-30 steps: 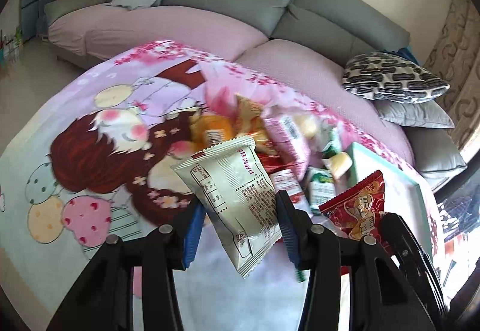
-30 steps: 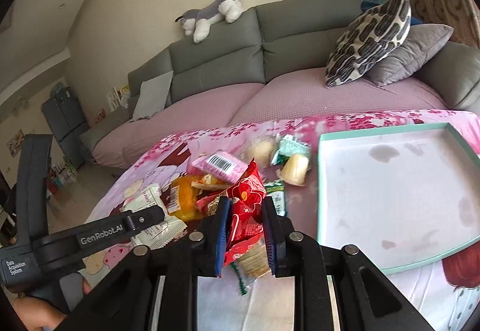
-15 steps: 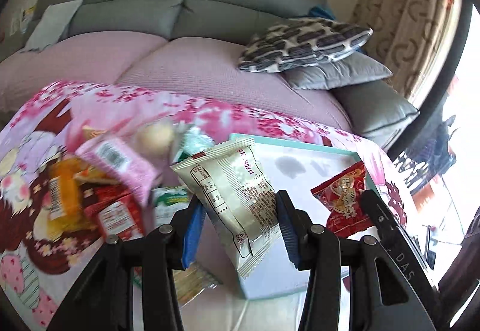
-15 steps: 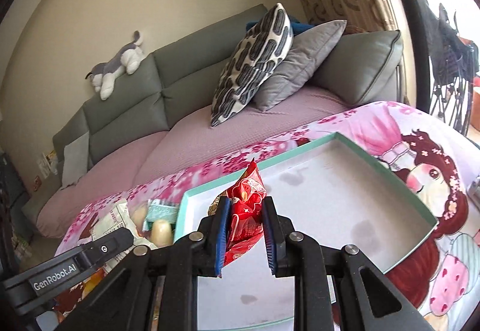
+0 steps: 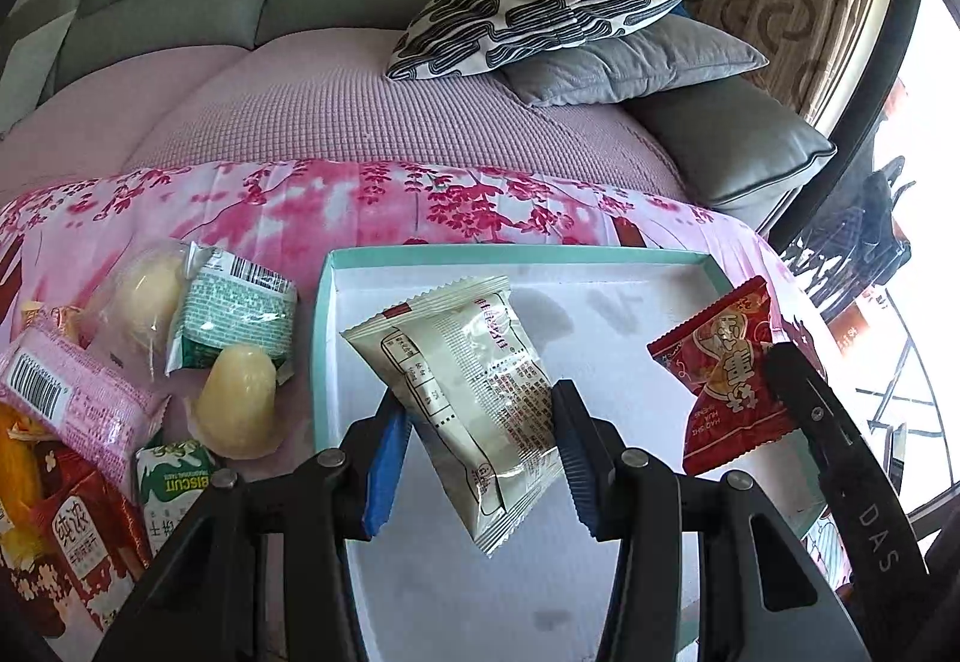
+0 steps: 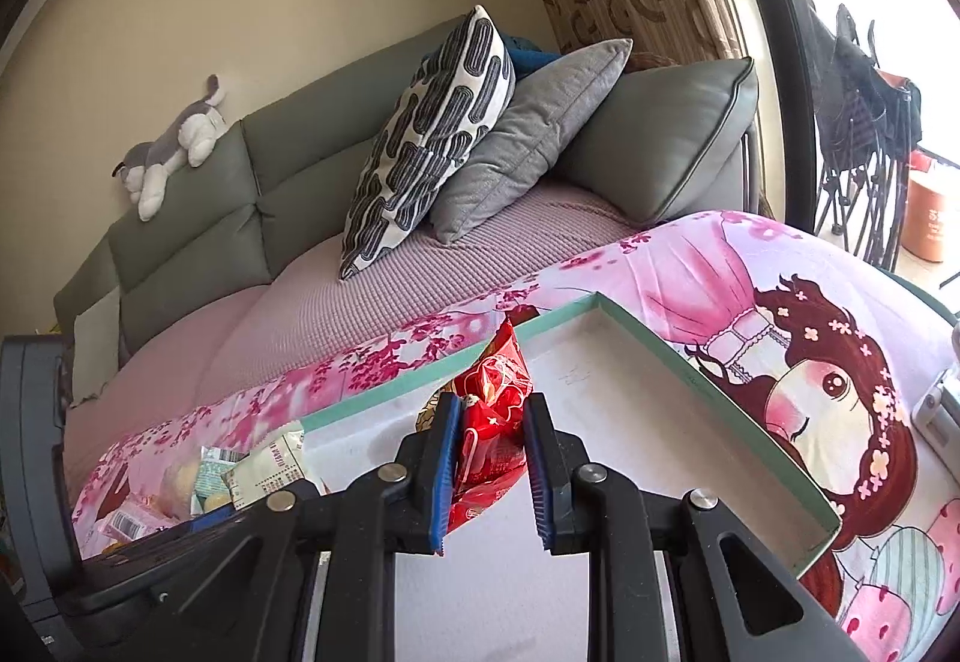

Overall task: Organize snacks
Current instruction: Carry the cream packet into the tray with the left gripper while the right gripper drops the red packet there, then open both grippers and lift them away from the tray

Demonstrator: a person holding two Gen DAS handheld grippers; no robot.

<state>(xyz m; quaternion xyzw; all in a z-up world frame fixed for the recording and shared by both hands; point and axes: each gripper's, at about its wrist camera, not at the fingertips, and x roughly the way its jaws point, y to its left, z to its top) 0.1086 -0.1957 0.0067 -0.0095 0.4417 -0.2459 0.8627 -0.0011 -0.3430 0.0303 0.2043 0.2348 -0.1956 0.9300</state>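
My left gripper [image 5: 477,452] is shut on a cream-white snack packet [image 5: 468,392] and holds it above the teal-rimmed white tray [image 5: 321,338]. My right gripper [image 6: 487,473] is shut on a red snack packet [image 6: 489,422], also over the tray [image 6: 660,350]. The red packet [image 5: 729,380] and part of the right gripper show at the right of the left wrist view. The white packet [image 6: 267,467] shows at the lower left of the right wrist view.
Loose snacks lie left of the tray on the pink cartoon cloth [image 5: 420,194]: a green-white packet [image 5: 234,314], two pale jelly cups [image 5: 237,404], a pink packet [image 5: 72,404], a red carton [image 5: 78,536]. A sofa with cushions [image 5: 552,2] stands behind.
Both grippers have swung right from over the snack pile to above the tray, each still holding its packet. The tray now fills the foreground in both views.
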